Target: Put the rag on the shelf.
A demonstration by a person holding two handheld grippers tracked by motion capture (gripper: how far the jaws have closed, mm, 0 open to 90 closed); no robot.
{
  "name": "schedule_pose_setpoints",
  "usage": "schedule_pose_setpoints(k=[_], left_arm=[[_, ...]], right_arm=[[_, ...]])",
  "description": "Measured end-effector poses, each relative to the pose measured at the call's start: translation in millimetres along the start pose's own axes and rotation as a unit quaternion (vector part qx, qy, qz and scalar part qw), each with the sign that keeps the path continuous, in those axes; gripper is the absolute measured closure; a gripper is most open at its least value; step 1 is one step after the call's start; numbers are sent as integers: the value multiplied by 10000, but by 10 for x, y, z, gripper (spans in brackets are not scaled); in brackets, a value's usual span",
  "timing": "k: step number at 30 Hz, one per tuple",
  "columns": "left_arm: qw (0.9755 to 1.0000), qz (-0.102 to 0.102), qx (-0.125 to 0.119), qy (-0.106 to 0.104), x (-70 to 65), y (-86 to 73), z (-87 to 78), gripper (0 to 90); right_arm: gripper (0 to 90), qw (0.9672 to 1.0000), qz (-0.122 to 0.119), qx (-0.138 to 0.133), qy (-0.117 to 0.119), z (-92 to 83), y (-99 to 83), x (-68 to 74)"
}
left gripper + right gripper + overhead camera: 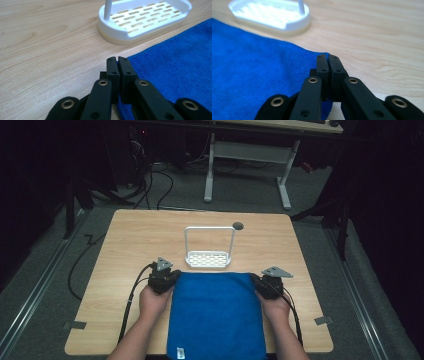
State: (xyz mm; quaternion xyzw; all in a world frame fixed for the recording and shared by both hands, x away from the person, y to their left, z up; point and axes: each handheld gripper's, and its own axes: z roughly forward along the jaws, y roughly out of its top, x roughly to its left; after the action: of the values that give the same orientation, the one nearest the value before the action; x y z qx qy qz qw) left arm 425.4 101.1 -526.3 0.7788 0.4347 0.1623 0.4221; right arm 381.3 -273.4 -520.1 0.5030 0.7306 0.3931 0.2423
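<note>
A blue towel [217,315] lies flat on the wooden table [135,240] and hangs over its near edge. My left gripper [174,276] is shut on the towel's far left corner, and in the left gripper view the jaws [117,58] meet at the towel's edge [175,62], with blue cloth showing under them. At the far right corner my right gripper [254,280] is shut in the same way; the right gripper view has its closed tips [327,56] at the corner of the towel [249,70]. A hand holds each gripper.
A white slotted rack [207,259] with a tall hoop handle stands just beyond the towel's far edge, also close ahead as the rack [145,22] and the rack [269,17]. A dark round hole [238,225] is in the table behind it. Cables trail off the left.
</note>
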Motion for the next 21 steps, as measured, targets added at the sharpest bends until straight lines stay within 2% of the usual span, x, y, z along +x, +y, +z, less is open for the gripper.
schedule_pose_setpoints(k=[4, 7, 10, 15, 21], left_arm=[[9996, 0, -294, -34, -64, 9, -138, 881], [9984, -3, -562, -59, -116, 21, -258, 881], [9971, 32, -755, -34, -153, 38, -371, 881], [9942, -4, -1073, -43, -170, 69, -526, 881], [9898, 38, -1422, 19, -186, 126, -693, 880]], right_arm=[[887, 9998, 2, -203, 37, -65, -34, 17], [886, 9990, 87, -437, 101, -153, -25, 23], [886, 9977, 36, -675, 86, -259, 14, 71], [886, 9950, -31, -997, 70, -417, 90, 148], [886, 9898, -133, -1416, 27, -579, 154, 240]])
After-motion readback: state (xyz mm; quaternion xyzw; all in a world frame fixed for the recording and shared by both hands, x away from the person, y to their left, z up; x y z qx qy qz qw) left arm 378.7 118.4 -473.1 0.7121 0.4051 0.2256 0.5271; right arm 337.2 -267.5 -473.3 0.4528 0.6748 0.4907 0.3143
